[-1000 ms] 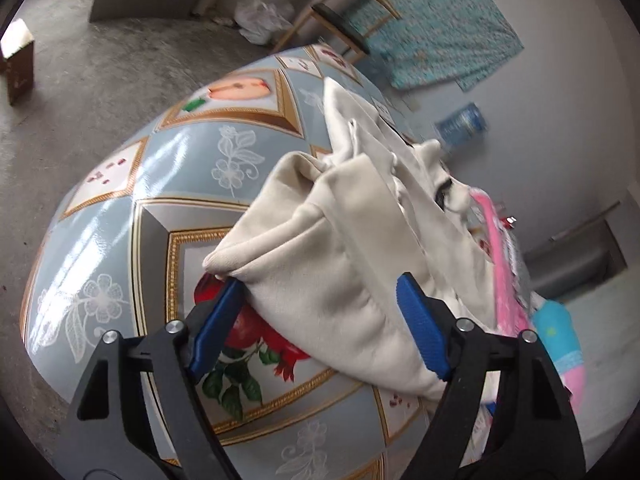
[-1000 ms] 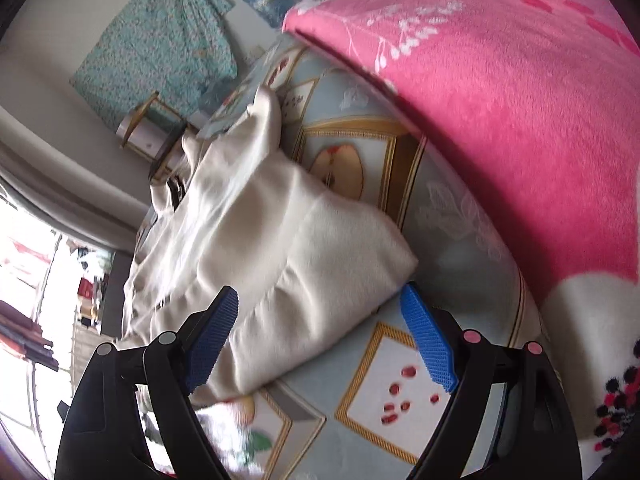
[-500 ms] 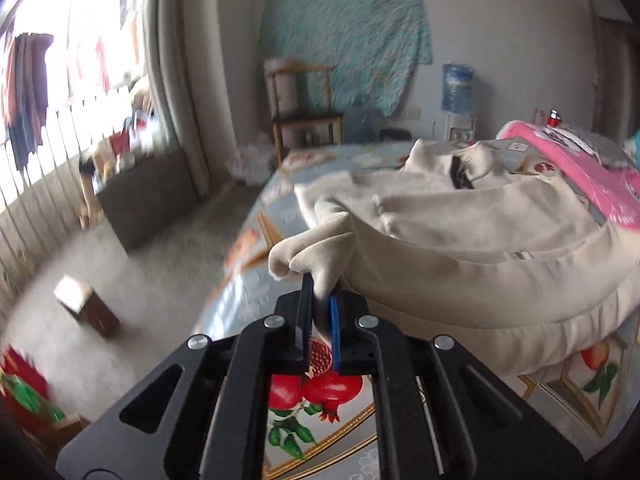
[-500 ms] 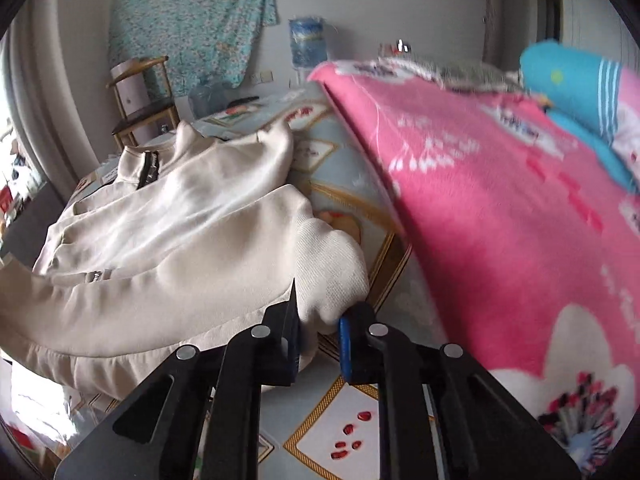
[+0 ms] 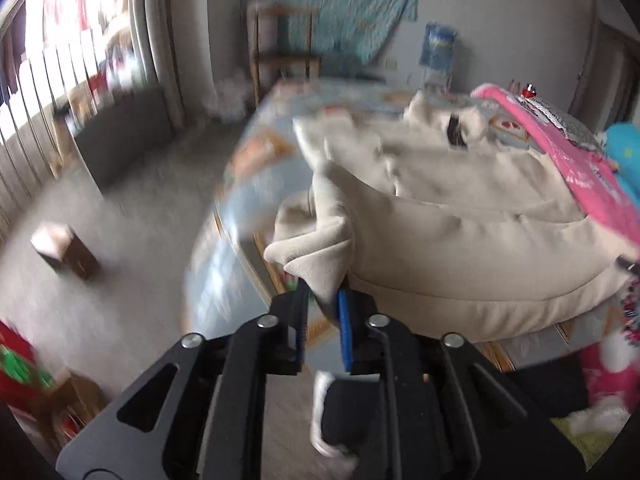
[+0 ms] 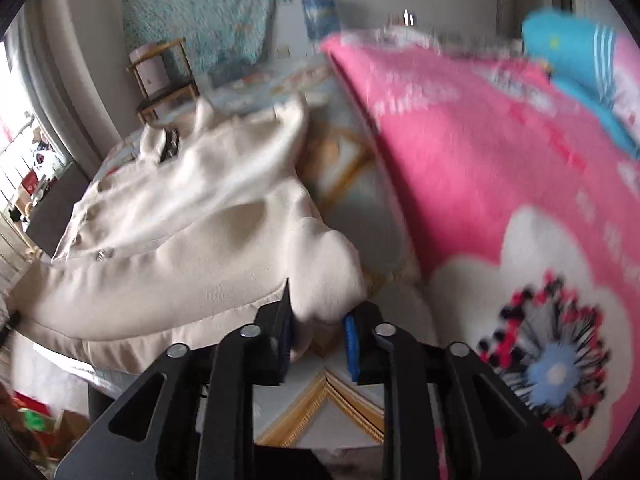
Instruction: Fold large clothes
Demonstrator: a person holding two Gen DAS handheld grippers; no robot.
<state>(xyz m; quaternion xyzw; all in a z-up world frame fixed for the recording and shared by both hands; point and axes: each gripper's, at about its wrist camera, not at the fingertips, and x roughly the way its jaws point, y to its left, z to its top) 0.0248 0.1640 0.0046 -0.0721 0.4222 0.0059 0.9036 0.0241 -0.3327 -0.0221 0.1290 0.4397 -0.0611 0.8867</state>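
Jacket (image 5: 460, 248), cream, lies rumpled on the bed (image 5: 236, 184) beside a pink blanket (image 6: 480, 152); my left tongs (image 5: 323, 320) pinch one corner, my right tongs (image 6: 318, 334) the other, both having just eased slightly.

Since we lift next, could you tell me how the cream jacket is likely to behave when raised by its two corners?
Probably floppy: the cream jacket bunches and creases where the left gripper and right gripper pinch it. It looks thick, so likely somewhat heavy, sagging between them.
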